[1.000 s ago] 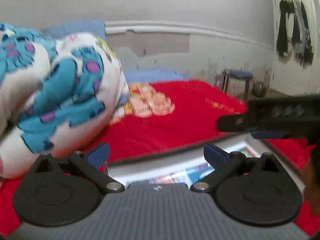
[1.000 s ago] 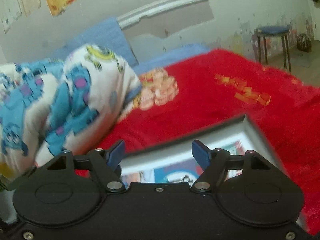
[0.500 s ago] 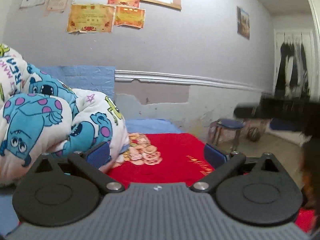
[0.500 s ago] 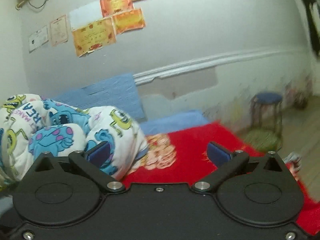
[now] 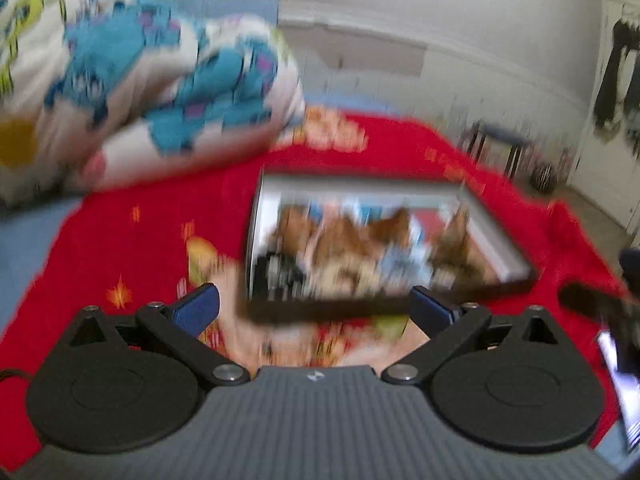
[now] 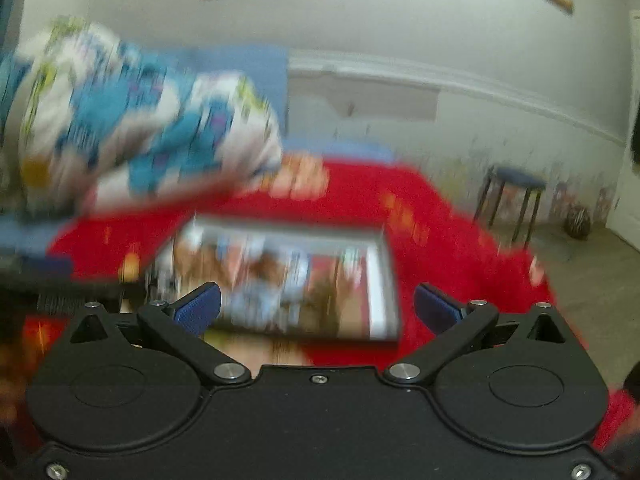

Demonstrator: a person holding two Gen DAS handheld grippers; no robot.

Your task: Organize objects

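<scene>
A flat picture frame with a grey border and dark edge [image 5: 380,248] lies on the red blanket [image 5: 140,240]. It also shows in the right wrist view [image 6: 288,280]. My left gripper [image 5: 316,308] is open and empty, just short of the frame's near edge. My right gripper [image 6: 318,304] is open and empty, over the frame's near edge. Both views are blurred by motion. The right gripper's dark body shows at the far right of the left wrist view [image 5: 592,304].
A rolled cartoon-print quilt [image 5: 140,80] lies at the back left of the bed. A blue-topped stool [image 6: 516,196] and a dark ball [image 6: 578,220] stand on the floor to the right. The grey wall [image 6: 400,20] is behind.
Both grippers tilted up toward the wall half a second ago and have now swung back down over the bed. The frame lies further from the fingers than one second ago.
</scene>
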